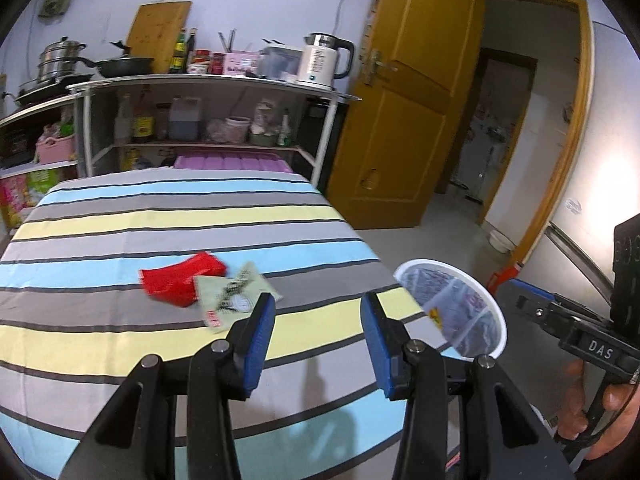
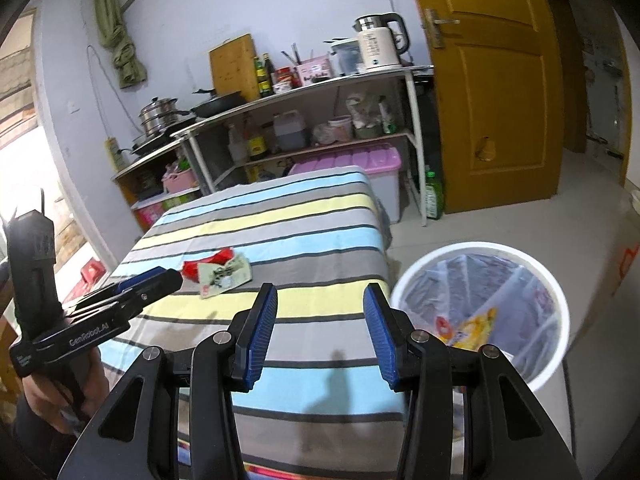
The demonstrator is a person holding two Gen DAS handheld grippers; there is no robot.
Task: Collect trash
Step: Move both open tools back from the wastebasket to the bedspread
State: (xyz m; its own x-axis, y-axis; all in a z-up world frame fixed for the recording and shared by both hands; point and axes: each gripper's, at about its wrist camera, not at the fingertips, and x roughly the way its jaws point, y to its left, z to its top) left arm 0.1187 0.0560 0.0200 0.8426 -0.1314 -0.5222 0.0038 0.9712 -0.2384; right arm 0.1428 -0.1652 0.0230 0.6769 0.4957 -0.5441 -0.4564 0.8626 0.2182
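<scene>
On the striped worktop (image 1: 160,216) we see two pieces of trash: a red wrapper (image 1: 182,282) and, just right of it and overlapping its near edge, a pale green wrapper (image 1: 236,298) with dark print. Both lie near the middle of the cloth, toward its right side. Our left gripper (image 1: 318,322) hangs above the near part of the worktop, its blue-padded fingers (image 1: 260,336) spread apart and holding nothing. Our right gripper (image 2: 320,320) sits near the worktop's right edge, fingers (image 2: 260,328) likewise released and bare. On the floor right of the worktop stands a white bin (image 2: 558,300) with a clear liner, a yellow packet (image 2: 474,330) inside it. Far behind are kitchen shelves (image 1: 208,84) and a yellow door (image 1: 412,100).
</scene>
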